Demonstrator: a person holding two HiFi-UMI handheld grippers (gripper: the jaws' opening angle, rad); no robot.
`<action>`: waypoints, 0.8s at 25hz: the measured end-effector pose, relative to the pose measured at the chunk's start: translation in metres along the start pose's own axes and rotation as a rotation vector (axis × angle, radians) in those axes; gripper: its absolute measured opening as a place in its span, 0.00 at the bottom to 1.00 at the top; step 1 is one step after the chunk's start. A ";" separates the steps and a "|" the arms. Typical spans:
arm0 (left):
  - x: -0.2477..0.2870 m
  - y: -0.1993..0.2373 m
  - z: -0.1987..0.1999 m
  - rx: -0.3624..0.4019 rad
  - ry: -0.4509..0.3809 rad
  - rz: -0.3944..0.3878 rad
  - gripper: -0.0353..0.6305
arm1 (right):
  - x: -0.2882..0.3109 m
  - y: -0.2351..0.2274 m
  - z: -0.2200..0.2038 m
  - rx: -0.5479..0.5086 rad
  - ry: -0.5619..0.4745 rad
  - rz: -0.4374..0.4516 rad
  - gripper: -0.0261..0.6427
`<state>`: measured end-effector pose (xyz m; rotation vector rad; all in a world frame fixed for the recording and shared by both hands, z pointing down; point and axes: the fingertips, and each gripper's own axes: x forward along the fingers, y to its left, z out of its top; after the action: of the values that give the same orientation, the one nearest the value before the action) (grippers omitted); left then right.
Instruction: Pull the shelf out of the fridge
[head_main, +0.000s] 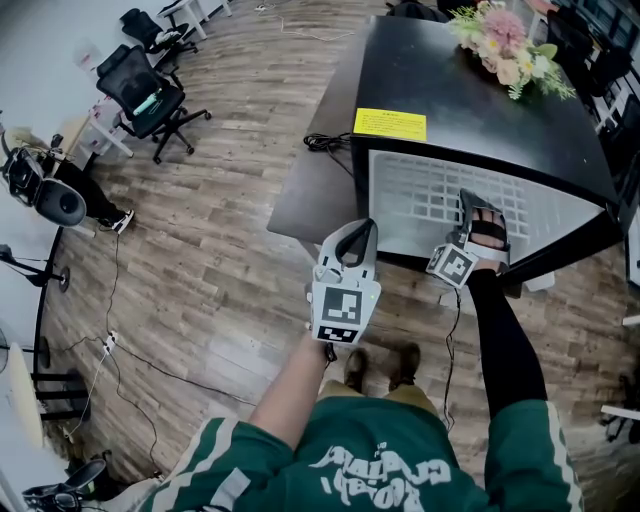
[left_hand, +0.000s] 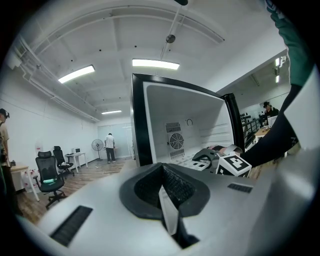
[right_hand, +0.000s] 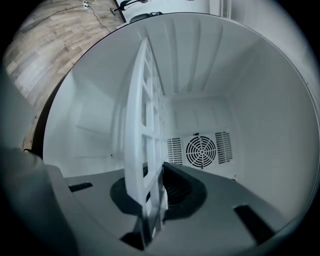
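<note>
Right gripper (head_main: 481, 216) reaches into the open black mini fridge (head_main: 470, 110), fingers clamped on the near edge of the white grid shelf (right_hand: 142, 125). The shelf sits inside the white fridge cavity, with the fan grille (right_hand: 202, 150) on the far wall behind it. Left gripper (head_main: 358, 236) is held just outside the fridge, left of the right one, fingers together with nothing between them. Flowers (head_main: 505, 40) lie on the fridge top.
</note>
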<state>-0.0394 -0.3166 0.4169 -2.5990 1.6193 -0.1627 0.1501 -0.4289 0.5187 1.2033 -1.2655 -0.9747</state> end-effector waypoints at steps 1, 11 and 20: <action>0.000 0.000 0.000 0.000 0.001 0.000 0.07 | 0.001 0.000 -0.003 -0.016 0.008 -0.013 0.10; -0.005 -0.004 0.002 0.010 0.000 -0.013 0.08 | 0.002 0.000 -0.006 -0.048 0.038 -0.022 0.10; -0.008 -0.006 0.008 0.013 -0.013 -0.019 0.08 | -0.006 0.002 -0.004 -0.030 0.040 -0.007 0.10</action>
<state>-0.0364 -0.3069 0.4092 -2.6010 1.5846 -0.1574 0.1537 -0.4225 0.5200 1.1990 -1.2125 -0.9666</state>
